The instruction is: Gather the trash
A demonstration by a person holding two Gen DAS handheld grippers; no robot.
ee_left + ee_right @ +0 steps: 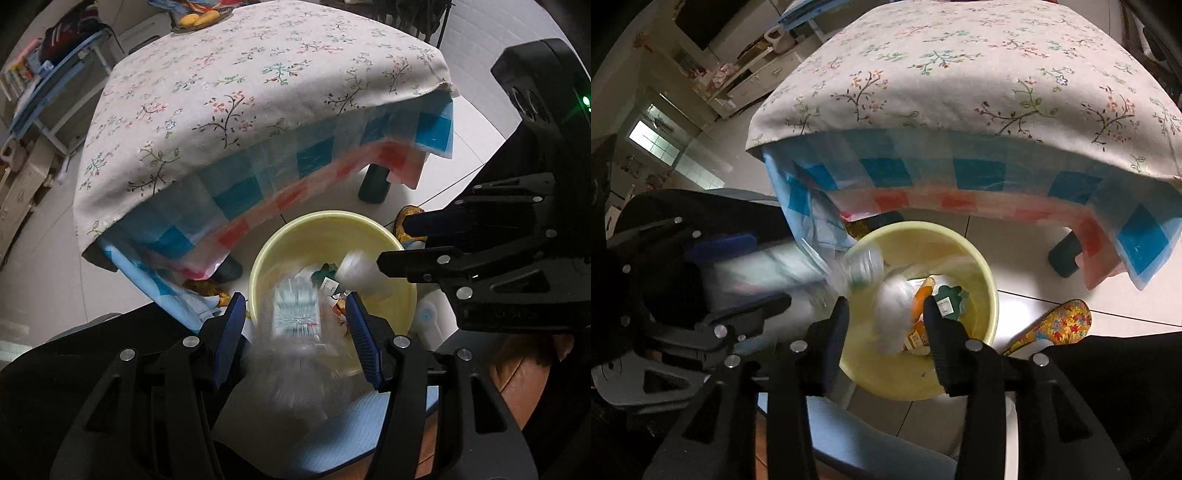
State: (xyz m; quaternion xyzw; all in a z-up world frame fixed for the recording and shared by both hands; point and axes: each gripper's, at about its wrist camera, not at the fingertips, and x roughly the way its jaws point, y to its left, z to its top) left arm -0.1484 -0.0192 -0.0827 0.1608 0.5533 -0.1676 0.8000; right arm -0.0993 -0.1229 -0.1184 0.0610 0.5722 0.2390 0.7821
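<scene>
A pale yellow bucket (325, 218) (983, 266) stands on the tiled floor by the table. Inside lie a green wrapper (951, 295) and an orange packet (921, 295). My left gripper (294, 297) (770, 269) is over the bucket's near rim, shut on a clear plastic bottle (297, 314) (860, 264) that is blurred. My right gripper (886, 303) (393, 240) hangs open above the bucket. A white crumpled wad (894, 317) (354, 269) is between its fingers, blurred and touching neither pad.
A table under a floral cloth (258, 85) (960, 74) with a blue and red checked plastic cover hangs close behind the bucket. Dark table legs (375, 184) (1065, 258) stand nearby. A flowery slipper (1056, 325) lies right of the bucket. A person's light blue trouser leg (354, 435) is below.
</scene>
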